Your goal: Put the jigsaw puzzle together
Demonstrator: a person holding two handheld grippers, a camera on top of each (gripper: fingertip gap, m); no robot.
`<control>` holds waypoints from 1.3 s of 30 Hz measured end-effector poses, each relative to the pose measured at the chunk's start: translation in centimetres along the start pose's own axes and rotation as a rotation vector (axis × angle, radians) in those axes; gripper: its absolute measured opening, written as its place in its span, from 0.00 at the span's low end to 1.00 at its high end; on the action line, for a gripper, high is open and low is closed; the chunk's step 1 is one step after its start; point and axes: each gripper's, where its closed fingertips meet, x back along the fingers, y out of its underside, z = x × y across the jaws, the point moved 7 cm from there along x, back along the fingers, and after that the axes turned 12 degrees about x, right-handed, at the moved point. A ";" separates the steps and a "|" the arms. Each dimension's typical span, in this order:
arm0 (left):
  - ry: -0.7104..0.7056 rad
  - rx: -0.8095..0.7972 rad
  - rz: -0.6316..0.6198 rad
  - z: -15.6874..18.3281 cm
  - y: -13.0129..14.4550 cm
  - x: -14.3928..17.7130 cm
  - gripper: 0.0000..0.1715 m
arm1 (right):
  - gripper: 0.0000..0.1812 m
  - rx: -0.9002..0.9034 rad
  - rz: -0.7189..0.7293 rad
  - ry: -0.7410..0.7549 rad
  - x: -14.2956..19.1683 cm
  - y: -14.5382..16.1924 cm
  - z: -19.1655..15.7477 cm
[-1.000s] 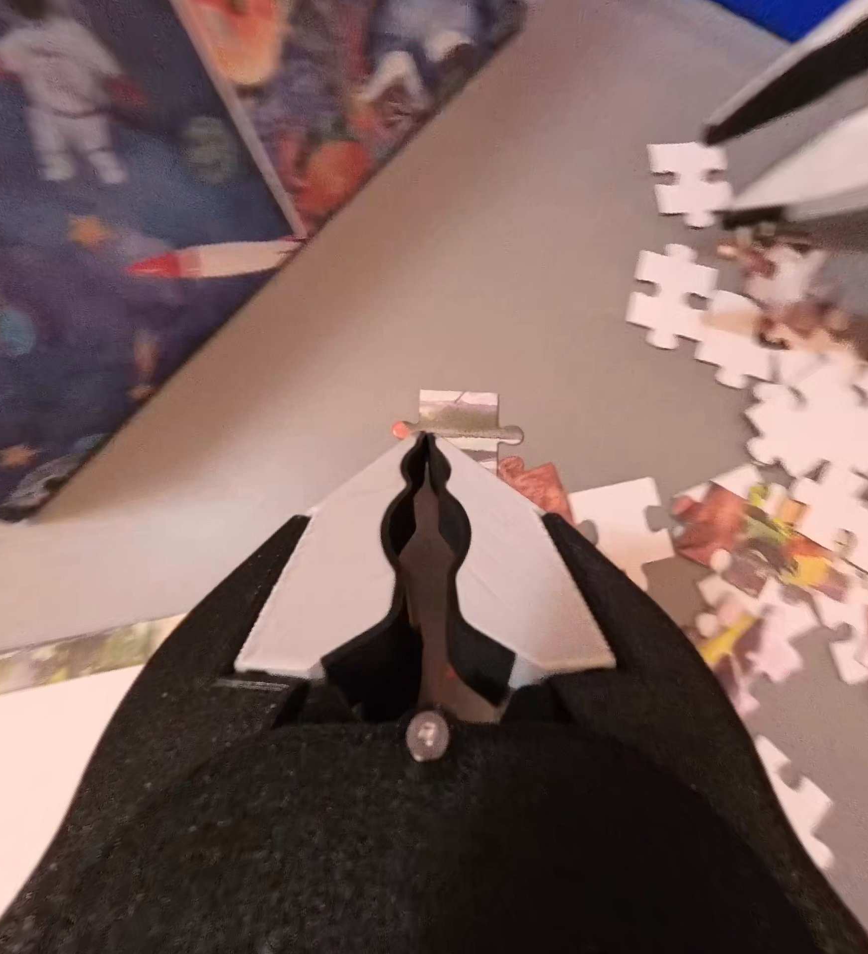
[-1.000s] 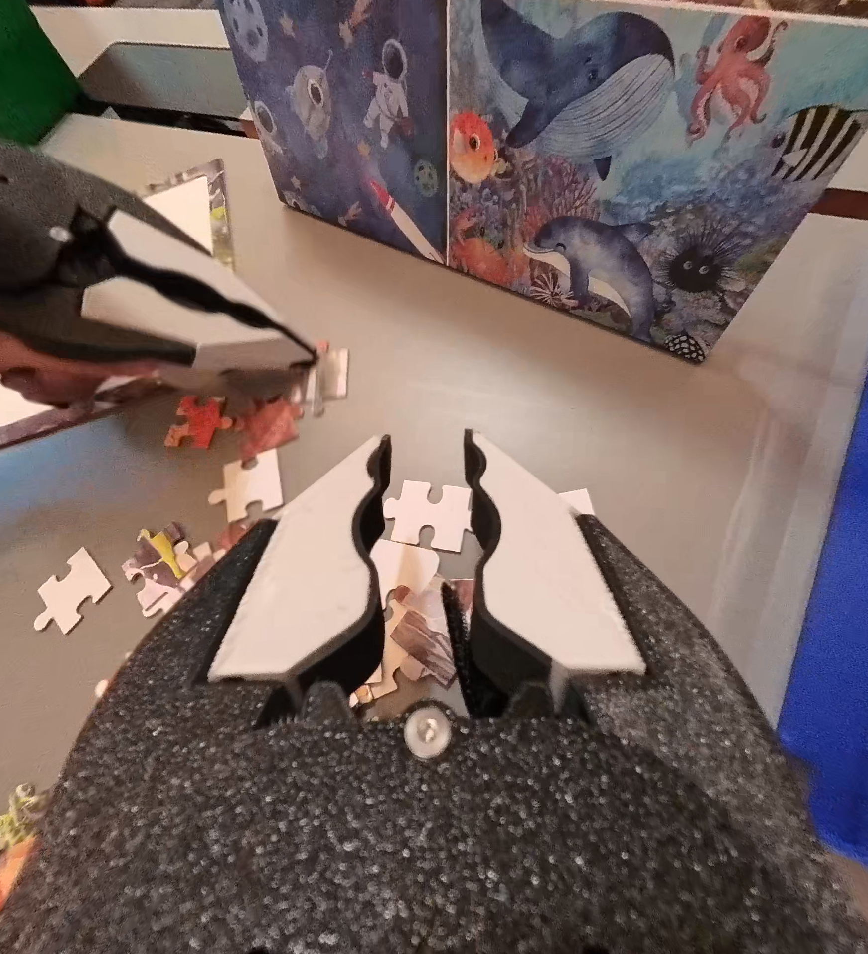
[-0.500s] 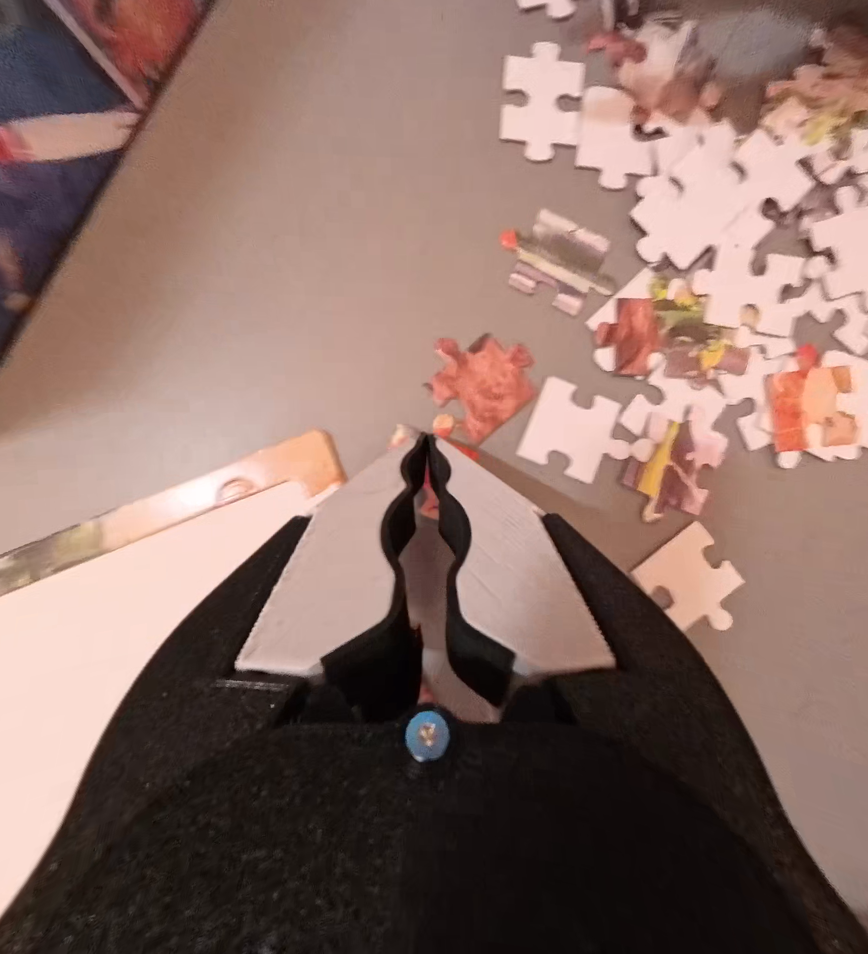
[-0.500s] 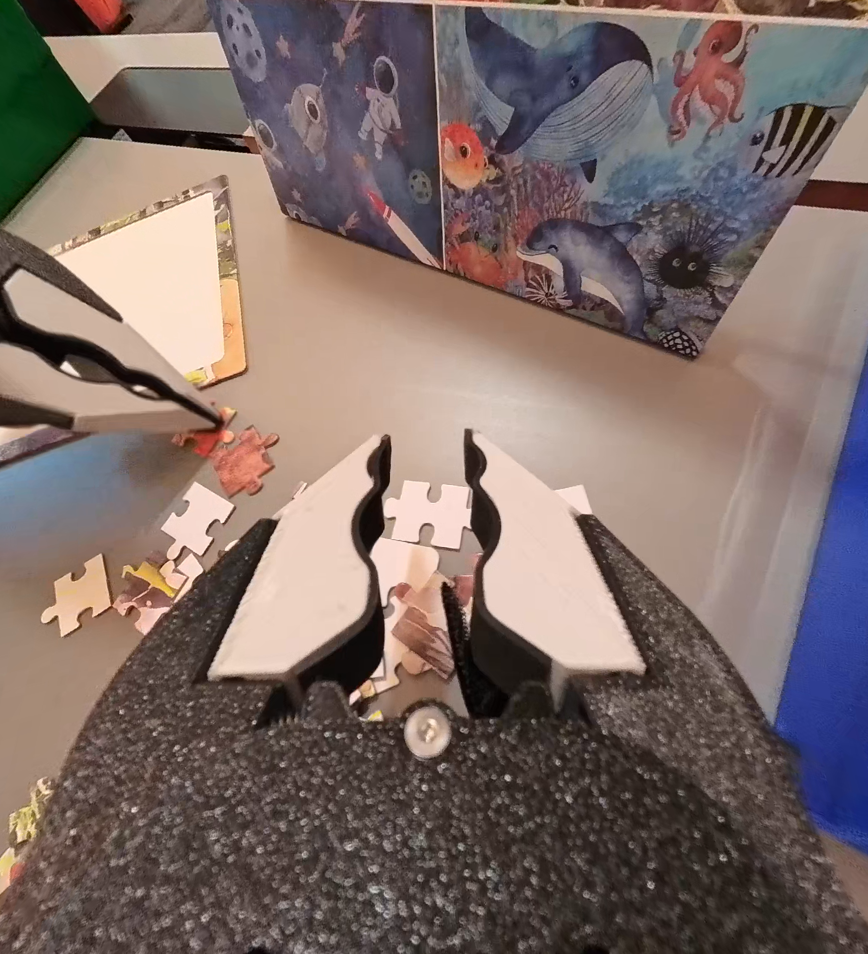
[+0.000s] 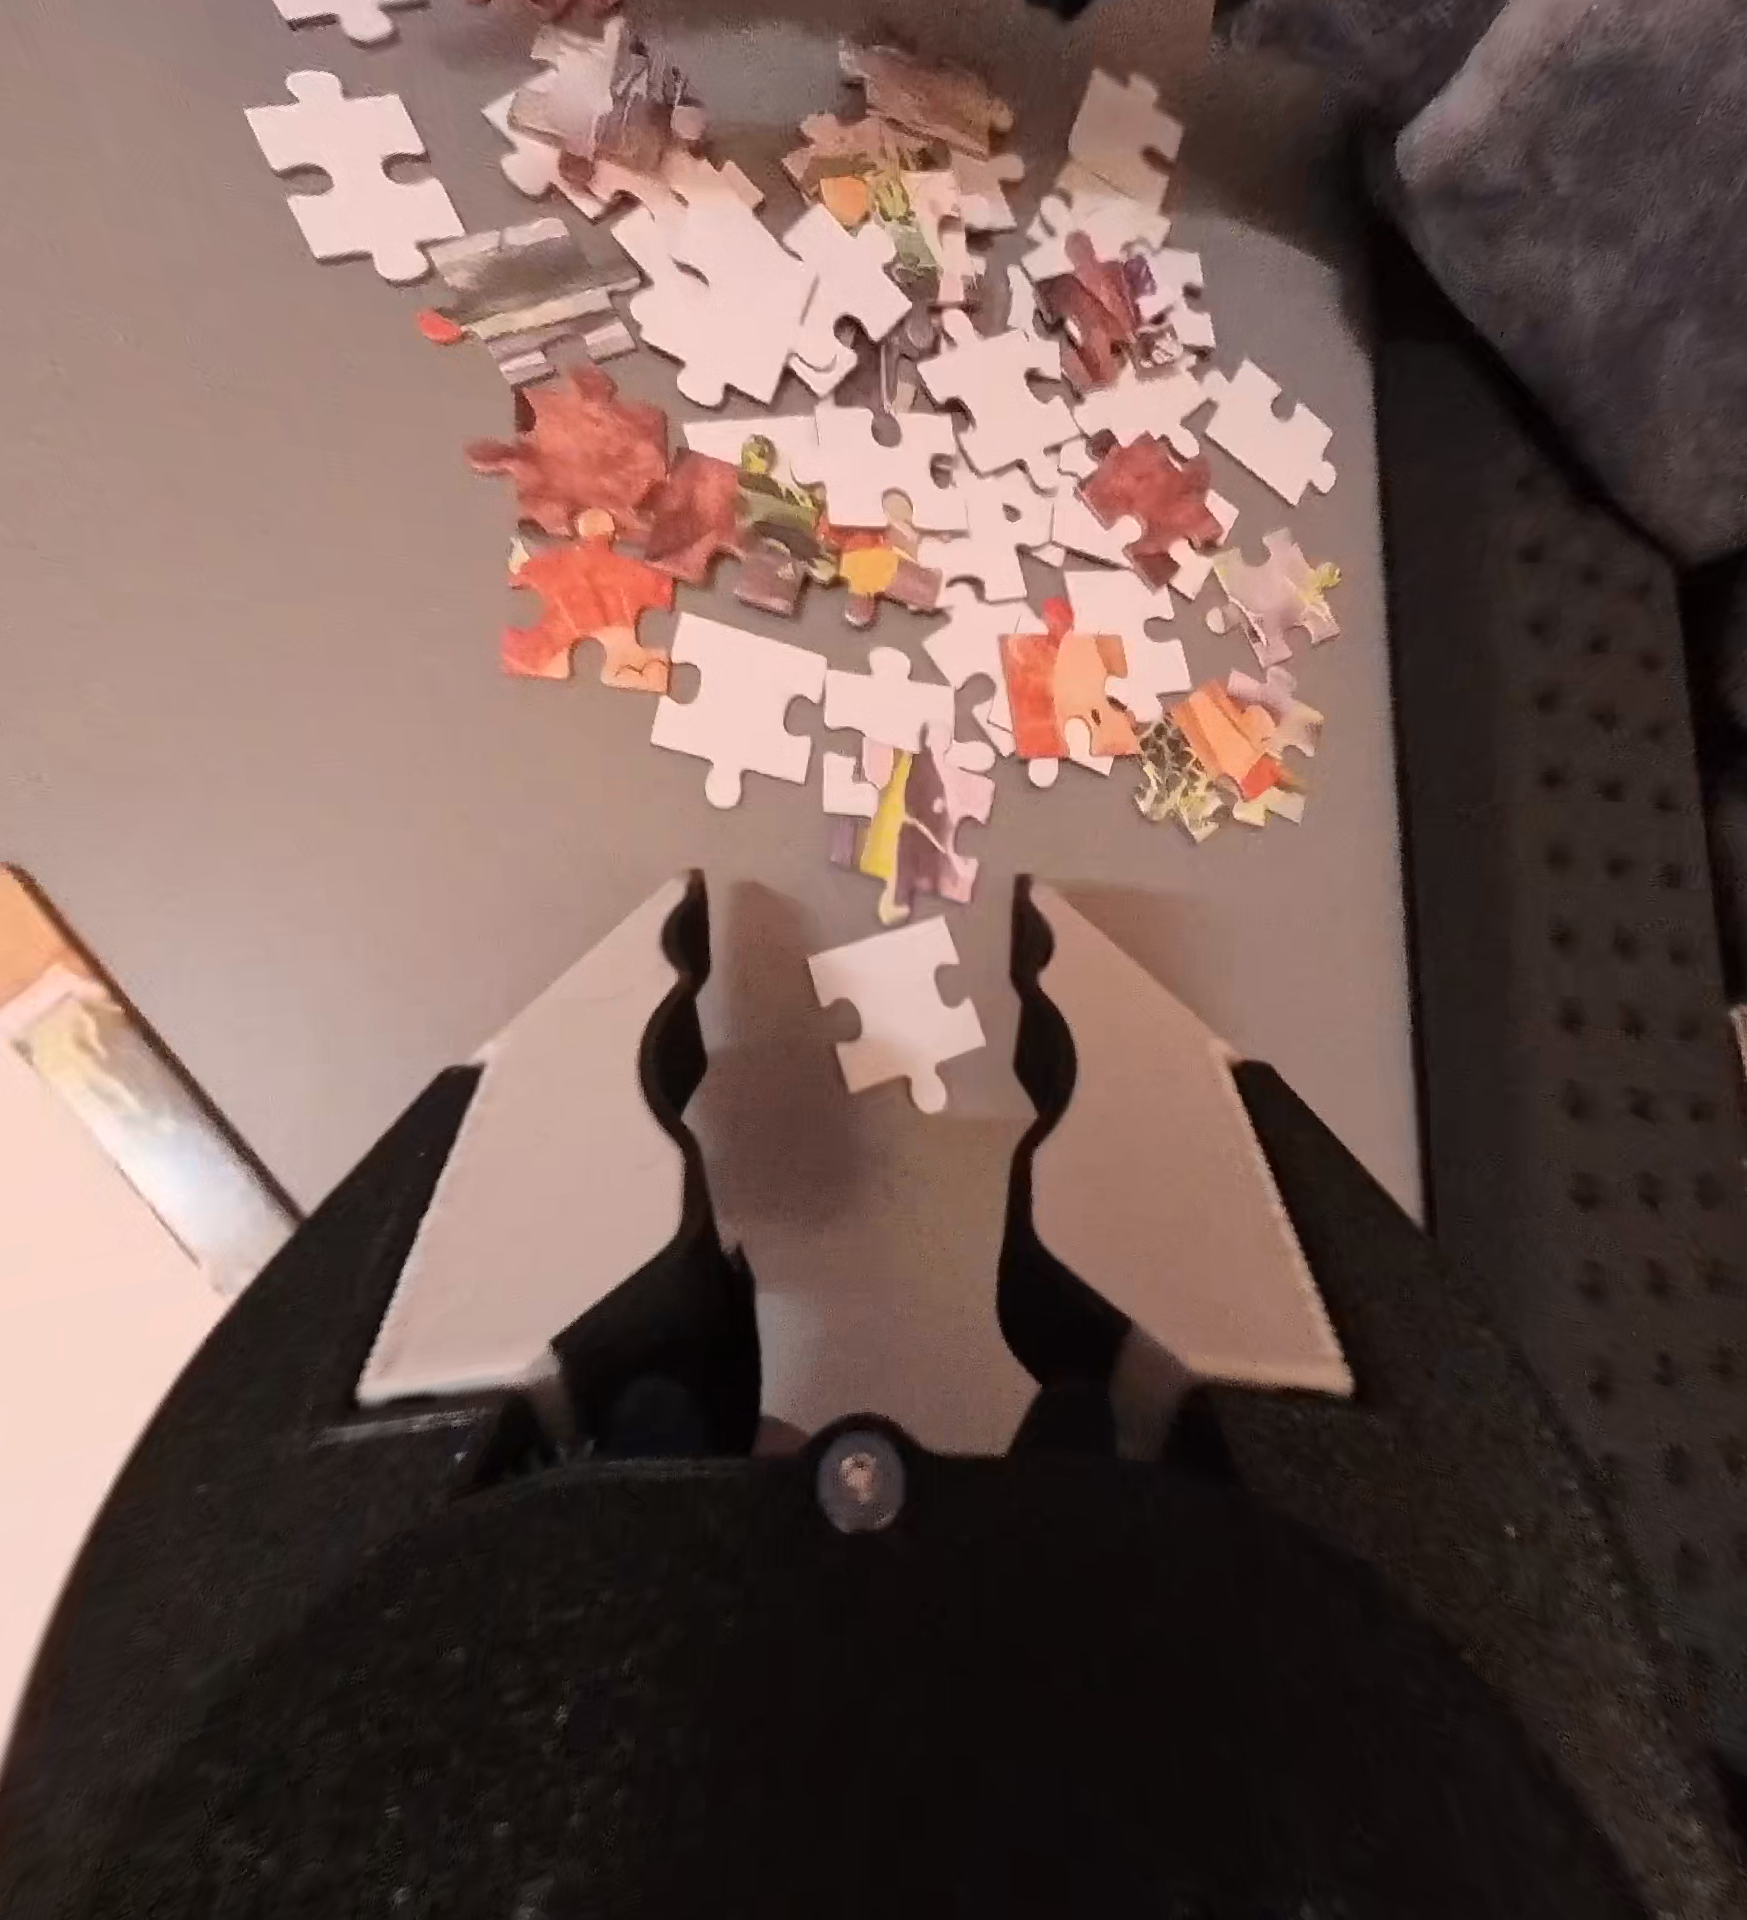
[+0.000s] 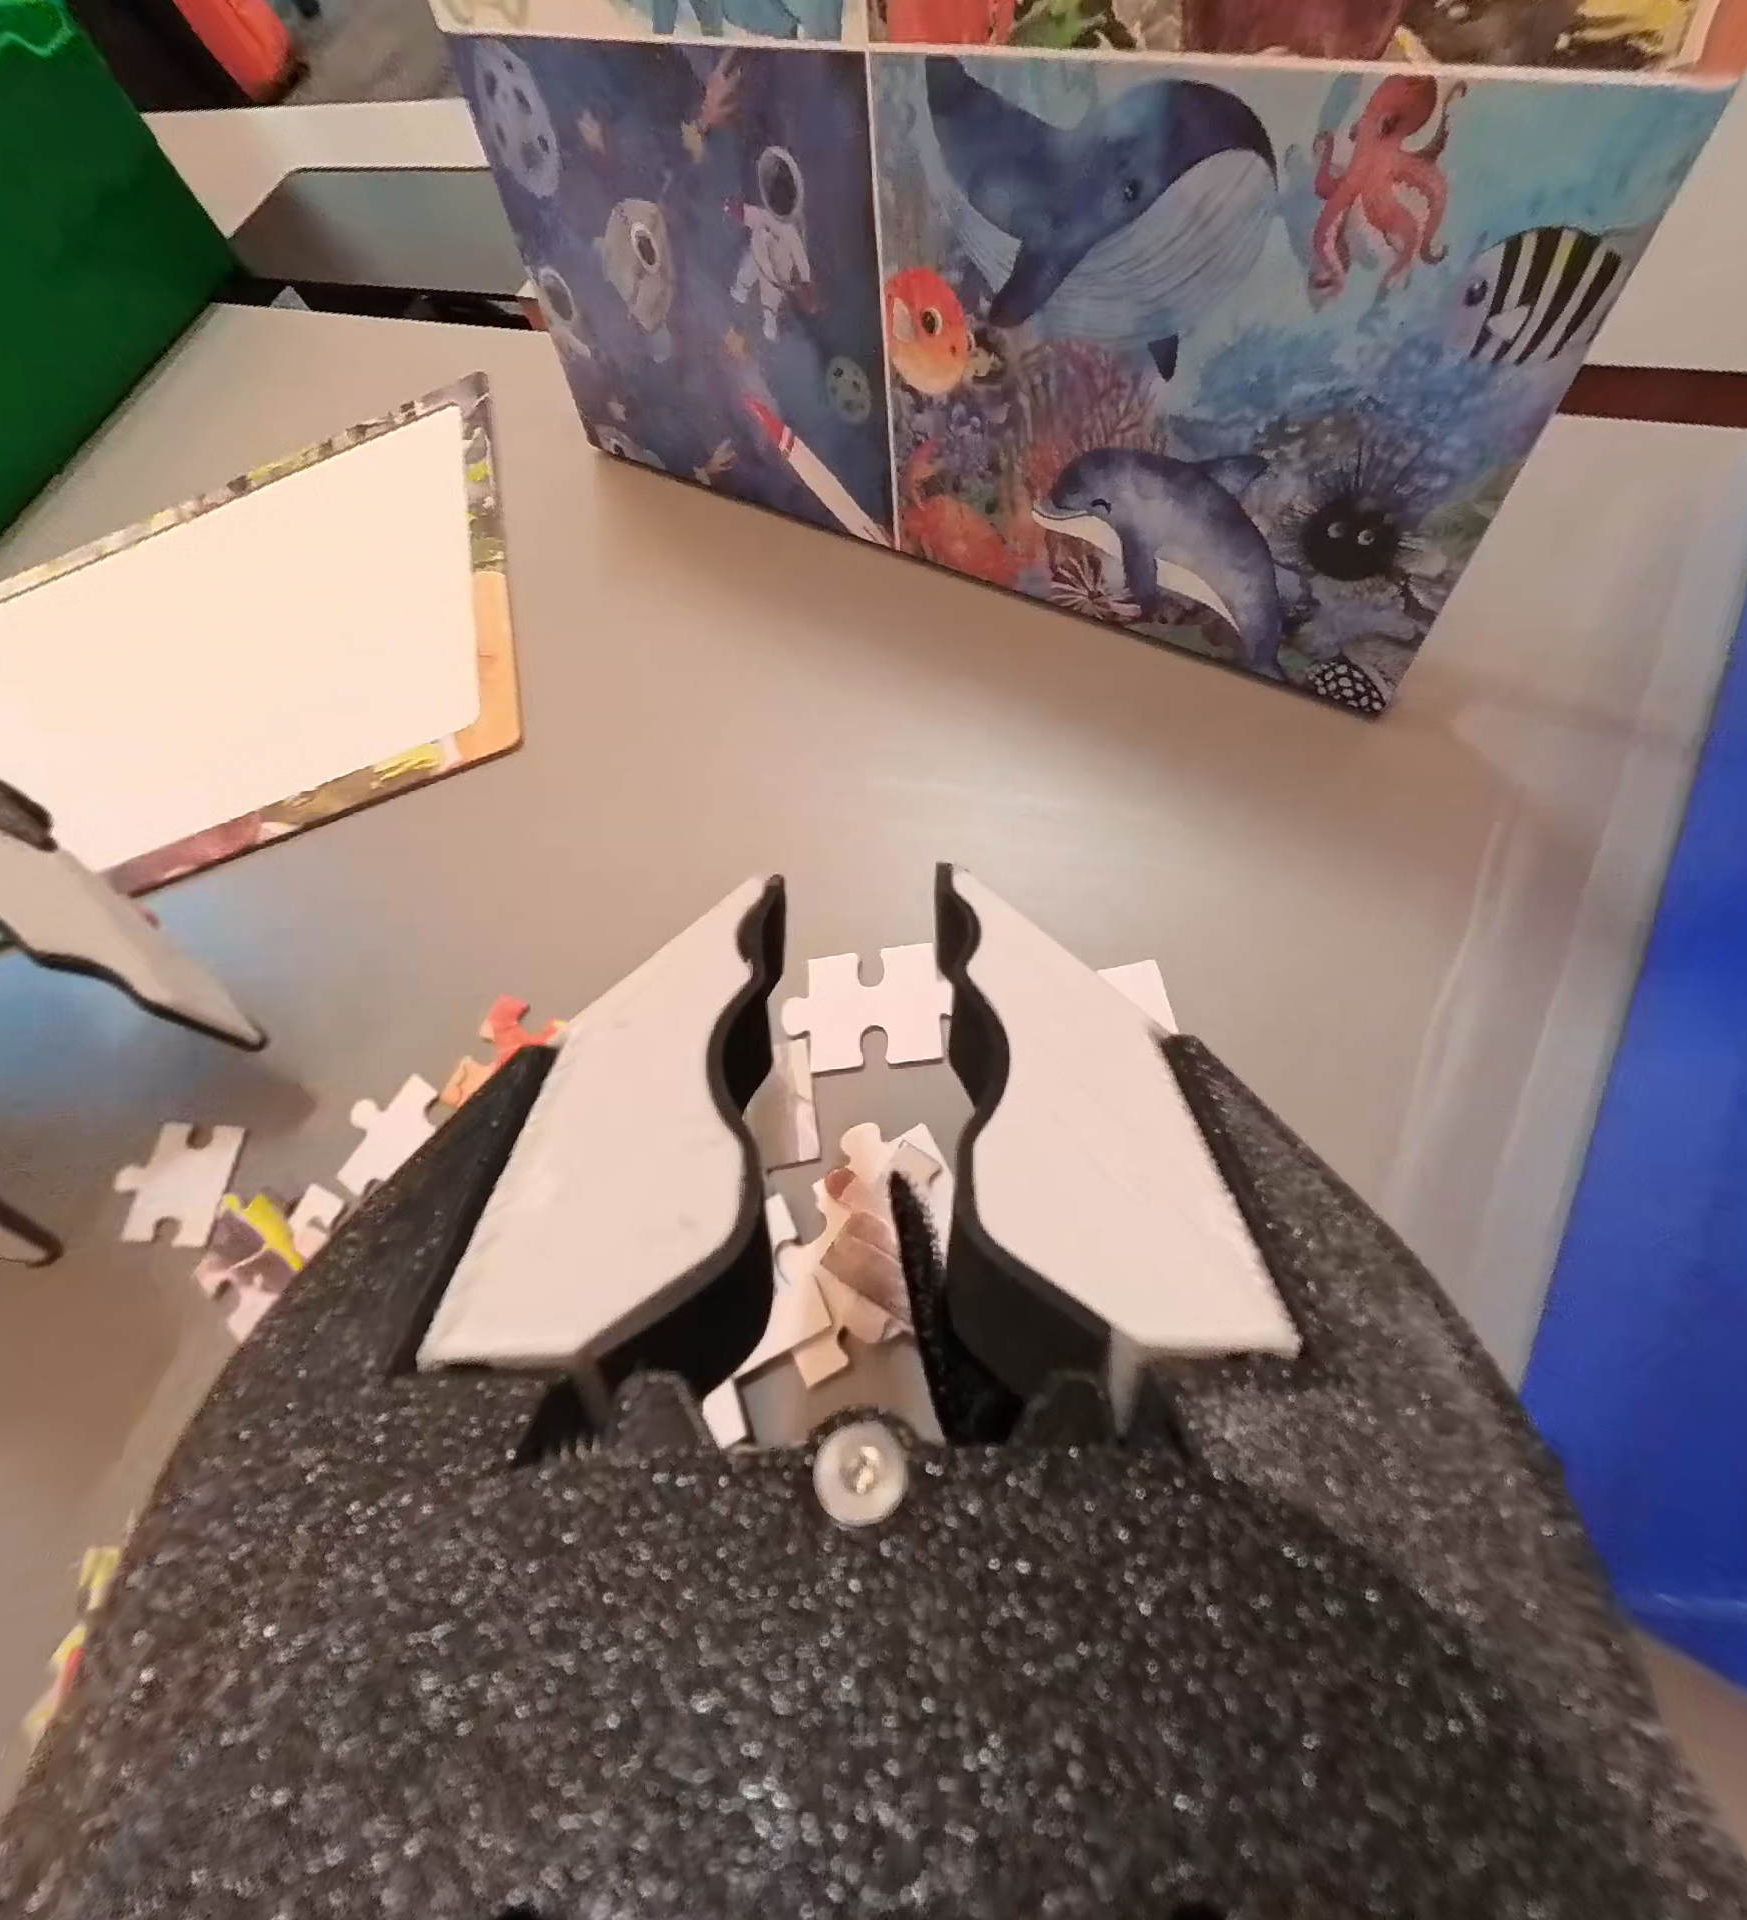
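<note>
My left gripper (image 5: 861, 894) is open and empty, low over the grey table. A white face-down puzzle piece (image 5: 900, 1013) lies between its fingers. Beyond it is the pile of loose pieces (image 5: 900, 468), some picture-up, some white, with a grey striped piece (image 5: 536, 296) at its left edge. The puzzle frame (image 5: 136, 1101) with its white inside lies at lower left; it also shows in the right wrist view (image 6: 495, 582). My right gripper (image 6: 858, 883) is open and empty above another white piece (image 6: 869, 1003). The left gripper's fingers (image 6: 121, 945) show at that view's left edge.
A picture-covered puzzle box (image 6: 1160, 364) stands at the back of the table. A green bin (image 6: 38, 260) is at far left and a blue surface (image 6: 1731, 1039) along the right. The table edge (image 5: 1388, 727) runs just right of the pile, with dark fabric beyond.
My left gripper let go of the grey striped piece, which now lies on the table. It swung toward the pile and opened over a white piece. My right gripper stayed open and barely moved.
</note>
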 end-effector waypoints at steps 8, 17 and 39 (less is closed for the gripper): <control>-0.307 -0.092 -0.008 1.0 3.5 -0.8 0.22 | 0.17 0.067 0.091 0.012 2.7 -1.0 -0.1; -0.321 -0.080 -0.017 0.9 2.9 -0.7 0.15 | 0.17 0.009 0.062 0.050 3.7 1.5 1.4; -0.219 -0.126 -0.020 4.1 0.3 -5.4 0.56 | 0.45 0.354 -0.218 -0.104 11.3 13.8 -5.5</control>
